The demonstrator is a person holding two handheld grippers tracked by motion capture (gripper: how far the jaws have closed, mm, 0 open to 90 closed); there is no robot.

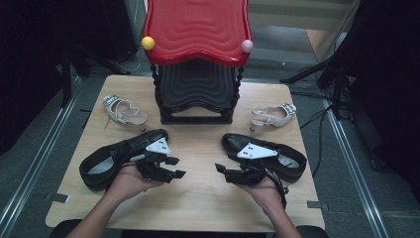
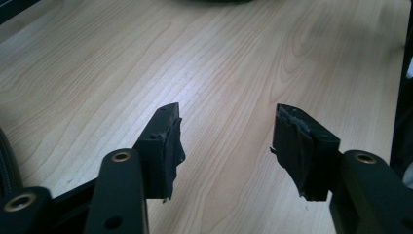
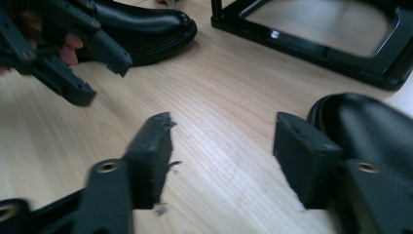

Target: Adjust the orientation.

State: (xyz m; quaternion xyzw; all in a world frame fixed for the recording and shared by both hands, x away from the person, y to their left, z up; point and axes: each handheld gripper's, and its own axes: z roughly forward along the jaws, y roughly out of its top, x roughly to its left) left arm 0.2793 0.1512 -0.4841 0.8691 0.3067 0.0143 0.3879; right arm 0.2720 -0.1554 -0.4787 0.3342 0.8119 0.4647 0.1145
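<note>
Glossy black leather shoes lie on the pale wooden table (image 1: pixel 198 198), one (image 1: pixel 116 156) beside my left gripper (image 1: pixel 174 167), one (image 1: pixel 267 153) beside my right gripper (image 1: pixel 221 170). Both jaws gape, empty. I should close on each shoe's collar squarely.

High view looks down on table (image 1: pixel 198 198) from person's side; both gripper views sit low, close over same tabletop, facing inward.

A light wooden table (image 1: pixel 198 198) carries a stacked stool (image 1: pixel 197 99) at its far middle, a pale sandal (image 1: pixel 124 111) far left, another pale sandal (image 1: pixel 271 116) far right, a black shoe (image 1: pixel 106 161) near left and a second black shoe (image 1: pixel 287 158) near right
</note>
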